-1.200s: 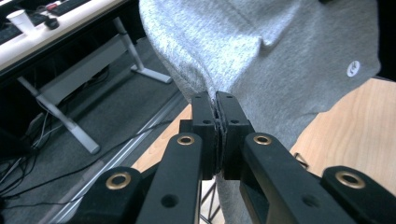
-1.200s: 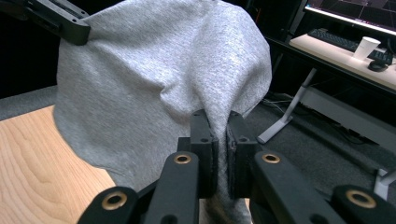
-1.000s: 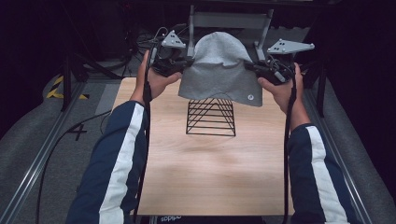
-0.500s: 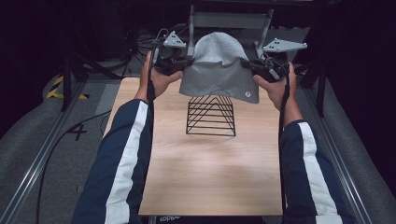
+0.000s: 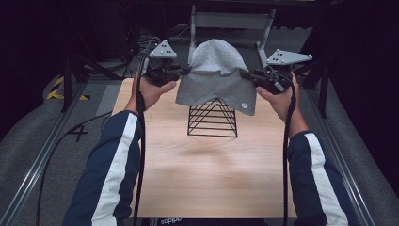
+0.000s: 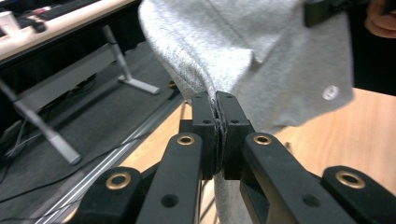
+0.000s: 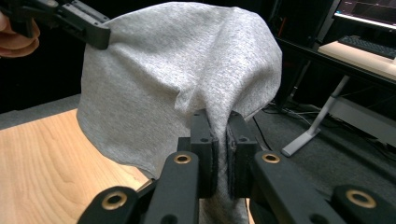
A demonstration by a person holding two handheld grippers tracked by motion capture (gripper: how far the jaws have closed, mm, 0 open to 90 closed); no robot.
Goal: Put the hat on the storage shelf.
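**Grey cap held spread above the wire stand**

From the high view, the grey knitted cap (image 5: 215, 70) hangs in the air between two grippers, stretched open by its lower edge. The left gripper (image 5: 181, 71) pinches one side of the rim and the right gripper (image 5: 245, 74) pinches the other, so the opening faces down toward the black wire stand (image 5: 212, 117) that sits on the wooden table (image 5: 207, 174). My guess is that pulling the rim apart like this keeps the mouth wide enough to drop over the pointed frame; the cap's lower edge overlaps the stand's tip in this view, though I cannot tell whether they touch. Count: one cap, one stand, two grippers, each in one hand (image 5: 149, 93).

In the left gripper view, the jaws are clamped together on a fold of the cap (image 6: 261, 51), cloth squeezed between the pads. A small round button or badge (image 6: 330, 92) shows near the hem. The other gripper (image 6: 322, 11) bites the far edge at upper right.

In the right gripper view, the jaws are likewise closed on the cap (image 7: 187, 74), with fabric gathered between them. The opposite gripper (image 7: 93, 30) grips the far rim at upper left, and the table (image 7: 42, 163) lies below.
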